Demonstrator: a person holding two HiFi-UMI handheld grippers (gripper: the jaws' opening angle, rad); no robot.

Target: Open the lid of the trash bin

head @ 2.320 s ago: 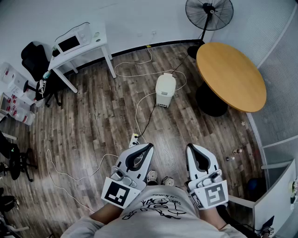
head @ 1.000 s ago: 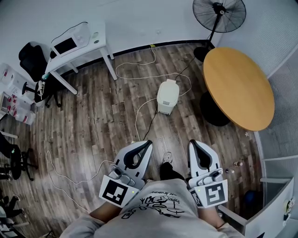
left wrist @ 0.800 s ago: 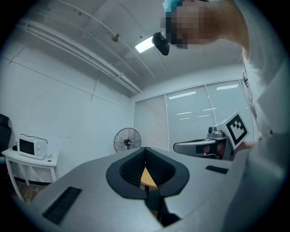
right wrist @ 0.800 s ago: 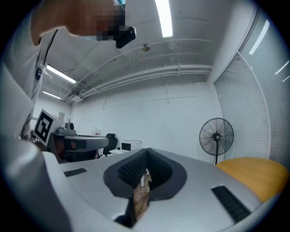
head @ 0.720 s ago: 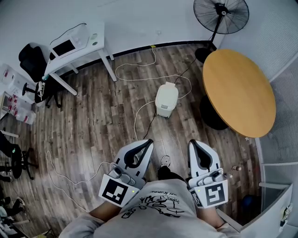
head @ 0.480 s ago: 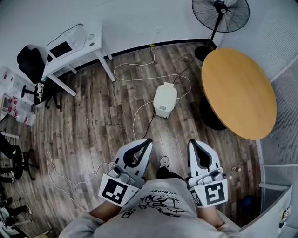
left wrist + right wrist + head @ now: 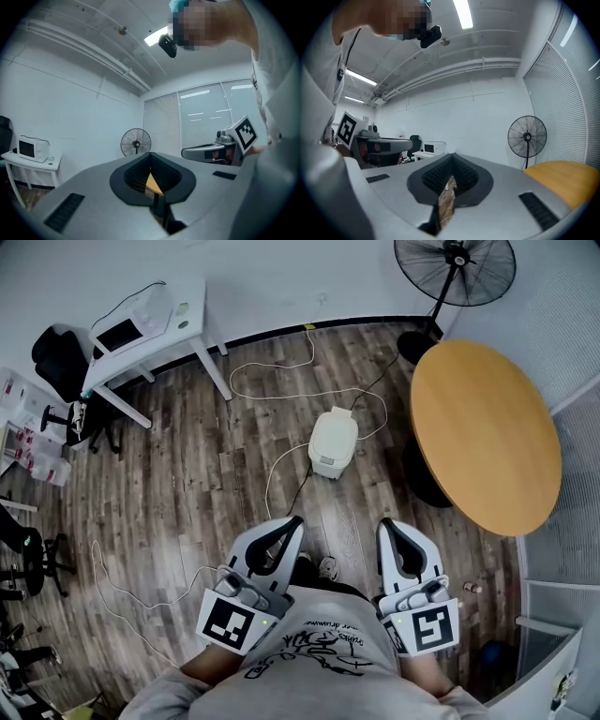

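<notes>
The white trash bin (image 7: 332,441) stands on the wood floor with its lid down, seen from above in the head view. It is a good step ahead of both grippers. My left gripper (image 7: 292,522) and right gripper (image 7: 386,525) are held level side by side close to my body, pointing toward the bin. Both are shut with nothing between their pads. In the left gripper view the left gripper (image 7: 151,155) has its tips meeting; the right gripper (image 7: 452,156) looks the same in its own view. Neither gripper view shows the bin.
A round wooden table (image 7: 487,432) stands right of the bin, with a pedestal fan (image 7: 455,268) behind it. A white desk (image 7: 150,320) carrying a microwave is at the back left. White cables (image 7: 277,460) trail over the floor around the bin.
I have stepped forward, so the bin sits a little lower and nearer in the head view. Both grippers came along in the same pose, jaws unchanged.
</notes>
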